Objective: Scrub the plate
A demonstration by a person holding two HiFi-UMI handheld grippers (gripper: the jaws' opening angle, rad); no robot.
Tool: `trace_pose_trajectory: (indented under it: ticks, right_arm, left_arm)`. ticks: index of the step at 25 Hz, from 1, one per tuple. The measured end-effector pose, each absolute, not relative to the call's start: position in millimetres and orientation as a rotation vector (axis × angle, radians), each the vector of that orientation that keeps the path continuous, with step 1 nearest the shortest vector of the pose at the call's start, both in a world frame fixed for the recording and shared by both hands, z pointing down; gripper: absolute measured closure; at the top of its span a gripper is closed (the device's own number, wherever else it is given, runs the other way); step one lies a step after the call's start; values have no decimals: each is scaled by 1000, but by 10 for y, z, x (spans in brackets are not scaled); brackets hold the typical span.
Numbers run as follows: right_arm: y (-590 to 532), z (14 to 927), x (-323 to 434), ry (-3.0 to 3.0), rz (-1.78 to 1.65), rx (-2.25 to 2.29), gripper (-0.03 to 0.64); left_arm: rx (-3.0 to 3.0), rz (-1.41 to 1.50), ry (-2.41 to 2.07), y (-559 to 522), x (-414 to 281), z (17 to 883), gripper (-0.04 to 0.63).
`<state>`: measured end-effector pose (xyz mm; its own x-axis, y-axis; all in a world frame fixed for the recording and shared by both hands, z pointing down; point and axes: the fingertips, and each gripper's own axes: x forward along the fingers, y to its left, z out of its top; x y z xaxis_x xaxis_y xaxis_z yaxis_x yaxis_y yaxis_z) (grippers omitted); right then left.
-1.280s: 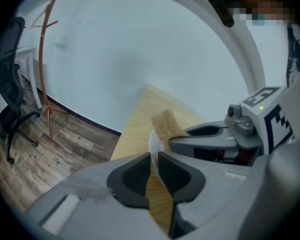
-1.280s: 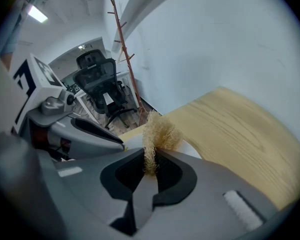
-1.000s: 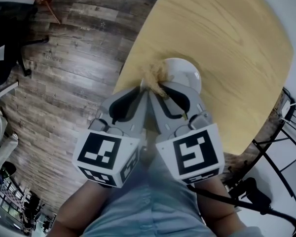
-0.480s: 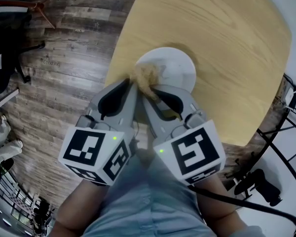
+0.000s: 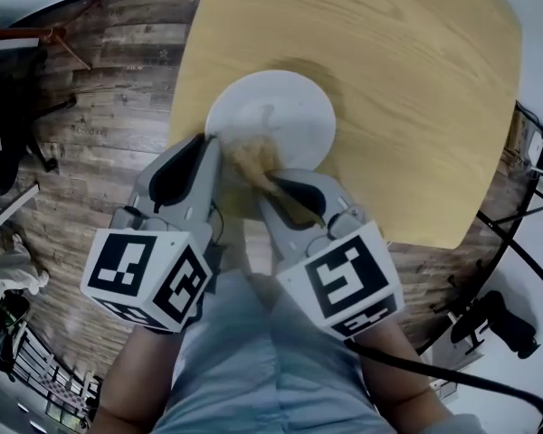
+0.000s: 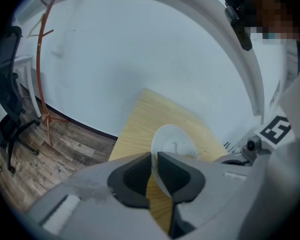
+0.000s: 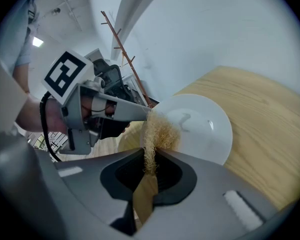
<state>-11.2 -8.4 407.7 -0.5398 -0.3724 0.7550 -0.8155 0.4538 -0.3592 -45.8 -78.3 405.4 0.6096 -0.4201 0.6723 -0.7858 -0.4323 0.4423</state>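
Observation:
A white plate [image 5: 281,116] [image 7: 200,126] [image 6: 177,139] is held tilted above the wooden table, near its left edge. My left gripper [image 5: 213,143] [image 6: 154,159] is shut on the plate's left rim. A tan fibrous scrubber [image 5: 253,161] [image 7: 157,134] rests against the plate's near left part, and my right gripper [image 5: 271,183] [image 7: 151,164] is shut on it. In the right gripper view the left gripper's fingertips [image 7: 140,111] meet the plate's rim just above the scrubber. A small grey mark [image 7: 186,120] shows on the plate's face.
The light wooden table [image 5: 416,89] spreads to the right and beyond the plate. Dark plank floor [image 5: 90,134] lies to the left, with an office chair [image 5: 9,107] and a thin coat stand [image 7: 125,54]. Black metal frames [image 5: 525,206] stand at the right.
Both grippers with the plate and scrubber have shifted left in the head view, and more of the plate's face shows now. The scrubber has slid down toward the plate's near left rim.

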Motion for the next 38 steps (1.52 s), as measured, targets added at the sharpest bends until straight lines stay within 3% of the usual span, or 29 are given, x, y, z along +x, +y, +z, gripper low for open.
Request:
trace_pose_trajectory:
  ticks: [24,38]
  right_arm:
    - [-176,4071,779,-1939,993,1240,577]
    - [-743,4047,755,-1912,880,1164,577]
  left_arm:
    - [2146,722,-920,-813,-325,3966,529]
    - [2135,707,-894,-826,-350,3974,525]
